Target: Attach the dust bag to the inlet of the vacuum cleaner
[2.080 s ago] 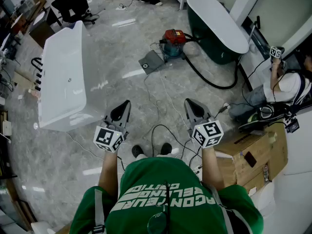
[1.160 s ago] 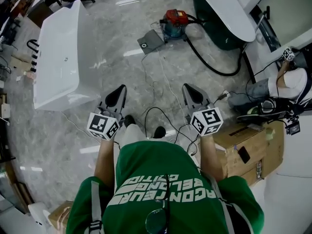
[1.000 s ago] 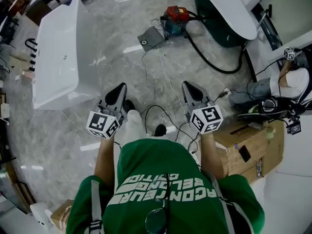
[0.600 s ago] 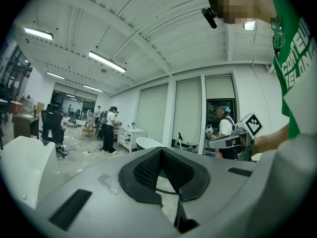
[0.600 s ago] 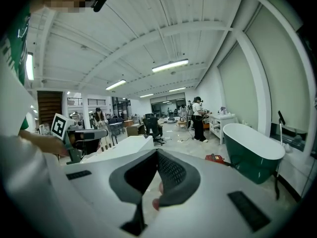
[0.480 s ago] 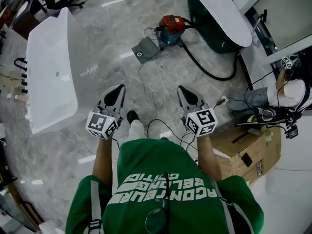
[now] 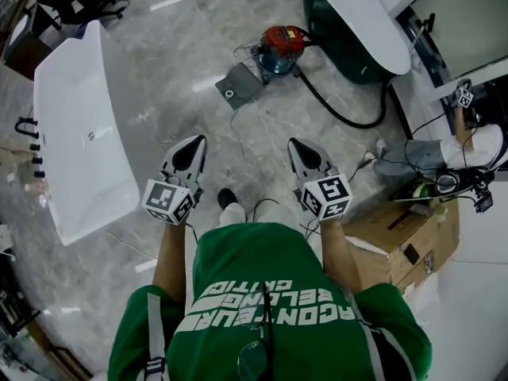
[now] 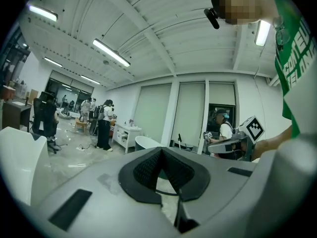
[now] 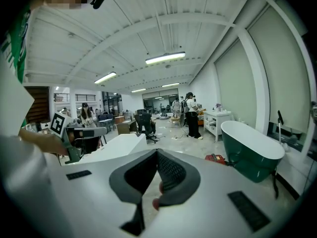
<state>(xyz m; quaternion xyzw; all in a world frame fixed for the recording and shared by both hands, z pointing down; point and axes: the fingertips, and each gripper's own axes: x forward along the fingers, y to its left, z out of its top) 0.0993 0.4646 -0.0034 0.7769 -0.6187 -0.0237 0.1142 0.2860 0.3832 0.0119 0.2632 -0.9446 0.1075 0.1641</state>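
Dust bag point(image 7: 238, 86): flat grey piece lying on the marble floor point(image 7: 159, 46), round opening facing up. It sits just beside the red vacuum cleaner point(image 7: 282, 46), on that unit's left in the head view; can't tell if they touch. Bag not on the inlet. Black hose point(image 7: 341, 117) curves off the vacuum along the base of the dark green bathtub point(image 7: 349, 22). Thin cables point(image 7: 258, 145) trail over the floor between the vacuum and the person's shoe point(image 7: 228, 198).

Left gripper point(image 7: 194, 140): jaws together, tips meeting, nothing between them. Right gripper point(image 7: 294, 142): same, jaws closed and empty. Both are held out in front of the person, side by side, pointing toward the vacuum, well apart from bag and vacuum.

White bathtub point(image 7: 75, 133) is to the left of the left gripper. Cardboard box point(image 7: 405, 240) is on the right, near the right arm. A seated person point(image 7: 468, 145) is at the right edge, past the box.

Right gripper view shows the vacuum low beside the green tub, far off.
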